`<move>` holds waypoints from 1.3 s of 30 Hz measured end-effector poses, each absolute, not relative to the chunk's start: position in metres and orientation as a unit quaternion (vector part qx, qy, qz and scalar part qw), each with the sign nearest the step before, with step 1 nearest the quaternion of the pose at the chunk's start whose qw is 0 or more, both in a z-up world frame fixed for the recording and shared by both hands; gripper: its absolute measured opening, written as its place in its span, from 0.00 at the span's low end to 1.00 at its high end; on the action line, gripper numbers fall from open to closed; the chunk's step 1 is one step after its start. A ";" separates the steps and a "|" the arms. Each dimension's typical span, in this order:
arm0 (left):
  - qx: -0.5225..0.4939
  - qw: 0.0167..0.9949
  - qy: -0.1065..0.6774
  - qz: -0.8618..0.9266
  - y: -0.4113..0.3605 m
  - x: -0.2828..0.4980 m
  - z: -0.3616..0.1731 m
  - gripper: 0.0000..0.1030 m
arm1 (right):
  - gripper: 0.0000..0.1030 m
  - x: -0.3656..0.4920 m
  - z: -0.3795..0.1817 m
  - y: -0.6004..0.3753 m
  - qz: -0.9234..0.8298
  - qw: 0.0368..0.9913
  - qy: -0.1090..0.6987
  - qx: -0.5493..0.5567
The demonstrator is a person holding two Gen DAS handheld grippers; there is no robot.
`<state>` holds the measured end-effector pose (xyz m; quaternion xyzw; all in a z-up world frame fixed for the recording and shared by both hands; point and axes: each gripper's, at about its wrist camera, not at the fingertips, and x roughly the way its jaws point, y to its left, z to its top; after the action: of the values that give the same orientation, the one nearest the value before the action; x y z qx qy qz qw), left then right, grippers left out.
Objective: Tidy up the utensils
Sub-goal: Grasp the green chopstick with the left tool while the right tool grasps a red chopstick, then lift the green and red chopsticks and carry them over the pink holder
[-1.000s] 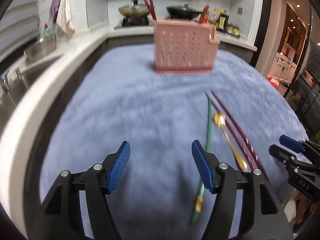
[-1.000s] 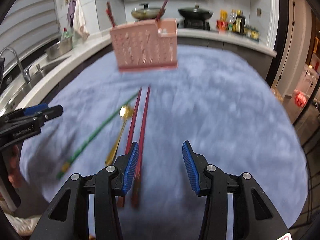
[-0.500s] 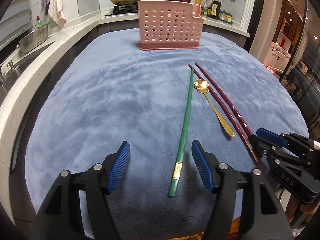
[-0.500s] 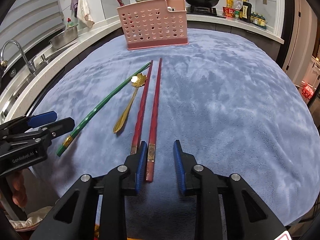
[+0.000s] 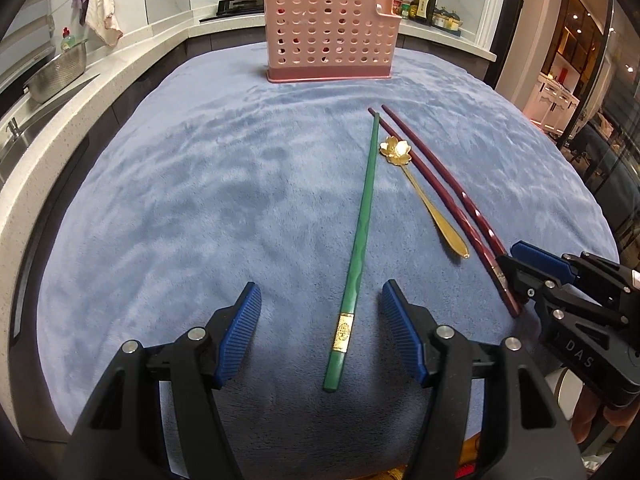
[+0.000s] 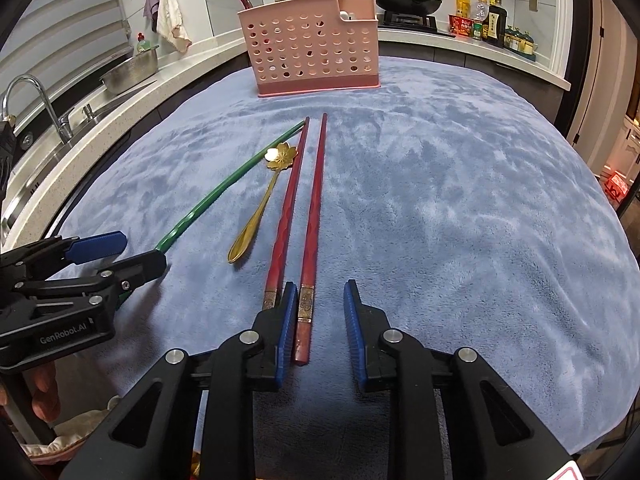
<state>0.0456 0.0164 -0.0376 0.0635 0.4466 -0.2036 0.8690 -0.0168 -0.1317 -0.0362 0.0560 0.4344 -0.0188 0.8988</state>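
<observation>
- Left gripper (image 5: 321,330): jaws wide apart, low over the near edge of the blue cloth (image 5: 200,184). The near end of the green chopstick (image 5: 362,216) lies between the blue pads (image 5: 240,330), touching neither.
- Right gripper (image 6: 318,328): jaws have just been closing and now stand narrow but not shut. The near end of the right red chopstick (image 6: 314,216) lies between them, right against the left pad (image 6: 289,328); the right pad is clear of it, so nothing is clamped. The left red chopstick (image 6: 287,208) runs outside the left finger, just beside it.
- Green chopstick: flat on the cloth, gold band near its near end, tip pointing far toward the basket.
- Gold spoon (image 6: 262,204): flat on the cloth between the green chopstick and the red pair, flower-shaped bowl at the far end, close to the left red chopstick.
- Red chopsticks: side by side, nearly parallel, gold bands at the near ends.
- Pink basket (image 5: 330,32): upright at the far side of the cloth, walls full of round holes, a lower compartment at its right end. Dark red sticks stand out of its top.
- Counter (image 6: 120,92): behind and to the left, carrying a metal bowl (image 6: 130,70) and a tap (image 6: 40,100); pans (image 6: 406,0) on the stove farther back, bottles (image 6: 490,20) far right.
</observation>
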 end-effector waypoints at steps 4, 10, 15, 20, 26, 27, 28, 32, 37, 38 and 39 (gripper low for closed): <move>0.061 0.868 0.447 -0.205 0.017 0.046 -0.040 0.57 | 0.22 -0.016 -0.037 -0.131 -0.018 0.898 0.435 0.057; 0.058 0.870 0.443 -0.208 0.019 0.045 -0.041 0.41 | 0.18 -0.016 -0.038 -0.131 -0.019 0.899 0.434 0.056; 0.055 0.866 0.442 -0.227 0.020 0.042 -0.041 0.17 | 0.11 -0.017 -0.038 -0.132 -0.017 0.899 0.434 0.059; 0.052 0.864 0.437 -0.245 0.020 0.040 -0.038 0.09 | 0.07 -0.018 -0.037 -0.135 -0.017 0.899 0.434 0.062; 0.046 0.875 0.416 -0.244 0.025 0.039 -0.022 0.08 | 0.07 -0.020 -0.031 -0.141 -0.016 0.900 0.429 0.072; 0.045 0.877 0.412 -0.244 0.026 0.039 -0.018 0.08 | 0.07 -0.020 -0.028 -0.143 -0.016 0.901 0.426 0.075; 0.044 0.879 0.407 -0.243 0.027 0.040 -0.014 0.08 | 0.07 -0.021 -0.026 -0.144 -0.016 0.902 0.424 0.077; 0.037 0.888 0.391 -0.238 0.033 0.046 0.003 0.08 | 0.07 -0.019 -0.010 -0.154 -0.016 0.909 0.408 0.087; 0.023 0.903 0.361 -0.231 0.042 0.060 0.028 0.08 | 0.07 -0.014 0.018 -0.167 -0.020 0.922 0.374 0.098; 0.022 0.906 0.355 -0.229 0.043 0.064 0.033 0.08 | 0.07 -0.013 0.023 -0.169 -0.022 0.924 0.368 0.099; 0.023 0.908 0.351 -0.227 0.044 0.066 0.037 0.07 | 0.07 -0.012 0.031 -0.173 -0.025 0.928 0.358 0.100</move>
<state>0.0656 0.0440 0.0374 0.0228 0.3509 -0.2273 0.9081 -0.0122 -0.1728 0.0307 0.0997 0.3582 -0.0247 0.9280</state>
